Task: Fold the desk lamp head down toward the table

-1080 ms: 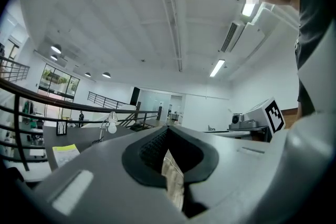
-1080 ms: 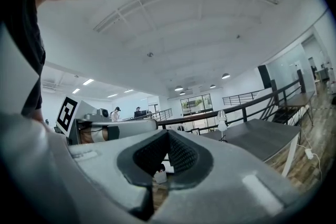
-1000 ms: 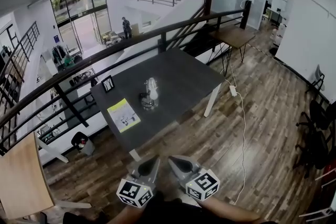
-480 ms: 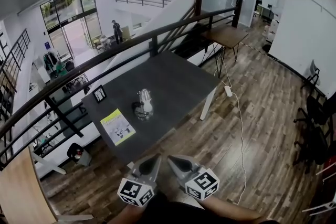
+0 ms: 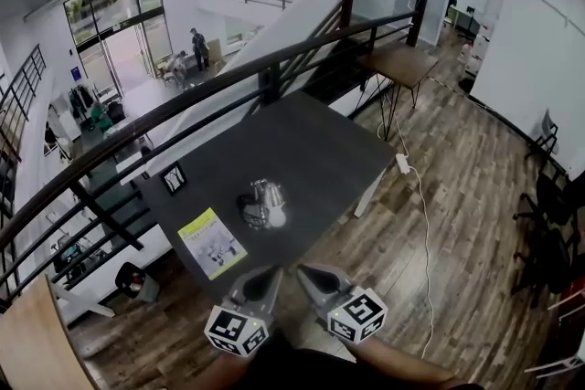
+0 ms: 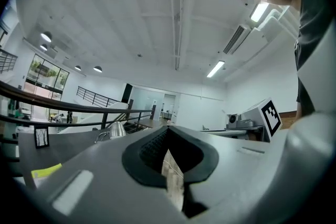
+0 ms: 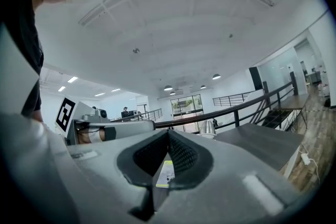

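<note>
Right, status: nothing done on the fold yet, as far as I can judge.

- Desk lamp sits on the dark table, toward the near-left part of the top, between the near edge and the small picture frame. A yellow-green leaflet lies just beside it, nearer the table's edge.
- Lamp head: the head view shows the bright lamp face turned up toward the camera. Both gripper views show a silvery shade standing clear above the tabletop. So it reads as raised, not folded. The hinge and arm are too small to make out.
- Left gripper: tongs closed together, tips meeting, nothing between them.
- Right gripper: same, tongs pressed together and empty.
- Both grippers sit side by side at the bottom of the head view, over the wood floor and short of the table's near edge, well apart from the lamp. They point level, roughly toward it.

Left to do, by my reading, is all of it:
- close the gap to the table
- get a gripper on or against the lamp head, maybe with the other steadying the base
- push the head down toward the tabletop

Watch item: the base looks small, so an unsupported push could slide or tip the lamp.
</note>
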`<state>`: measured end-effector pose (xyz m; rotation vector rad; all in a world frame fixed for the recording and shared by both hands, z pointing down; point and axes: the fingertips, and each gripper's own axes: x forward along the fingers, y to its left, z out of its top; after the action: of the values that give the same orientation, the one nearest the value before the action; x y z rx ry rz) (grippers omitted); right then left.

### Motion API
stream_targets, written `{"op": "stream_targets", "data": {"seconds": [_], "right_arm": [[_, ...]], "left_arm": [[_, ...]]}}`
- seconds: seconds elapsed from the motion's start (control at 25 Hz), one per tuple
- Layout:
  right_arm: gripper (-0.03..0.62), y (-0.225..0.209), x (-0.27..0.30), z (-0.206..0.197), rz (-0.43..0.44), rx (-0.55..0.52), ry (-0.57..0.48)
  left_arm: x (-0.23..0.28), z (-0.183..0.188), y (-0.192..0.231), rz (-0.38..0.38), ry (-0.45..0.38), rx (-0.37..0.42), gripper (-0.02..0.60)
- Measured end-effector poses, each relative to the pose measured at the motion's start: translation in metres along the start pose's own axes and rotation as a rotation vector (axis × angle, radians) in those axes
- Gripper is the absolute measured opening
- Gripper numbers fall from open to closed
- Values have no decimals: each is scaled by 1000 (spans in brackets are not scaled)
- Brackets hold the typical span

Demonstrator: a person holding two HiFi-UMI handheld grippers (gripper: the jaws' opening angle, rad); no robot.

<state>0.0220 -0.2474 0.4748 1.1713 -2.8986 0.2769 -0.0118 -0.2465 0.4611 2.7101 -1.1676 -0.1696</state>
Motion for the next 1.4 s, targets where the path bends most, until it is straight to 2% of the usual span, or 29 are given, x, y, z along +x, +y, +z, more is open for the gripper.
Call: {"op": "stream_targets", "data": {"seconds": [0.28, 0.52, 0.96, 1.28, 1.4], "right_arm": [[3, -16, 59, 14, -37, -8, 10], [32, -27, 83, 11, -62, -3, 30], [99, -66, 129, 24, -25, -18, 78], [212, -118, 175, -4, -34, 50, 242], [221, -129, 189, -13, -8, 52, 285]], "left_arm": [[26, 20, 54, -65, 1, -3, 2], [37, 22, 71, -110, -3, -6, 2], [42, 32, 113, -36, -20, -14, 2], [66, 10, 136, -12, 67, -71, 2], [79, 7, 144, 0, 71, -82, 2]]}}
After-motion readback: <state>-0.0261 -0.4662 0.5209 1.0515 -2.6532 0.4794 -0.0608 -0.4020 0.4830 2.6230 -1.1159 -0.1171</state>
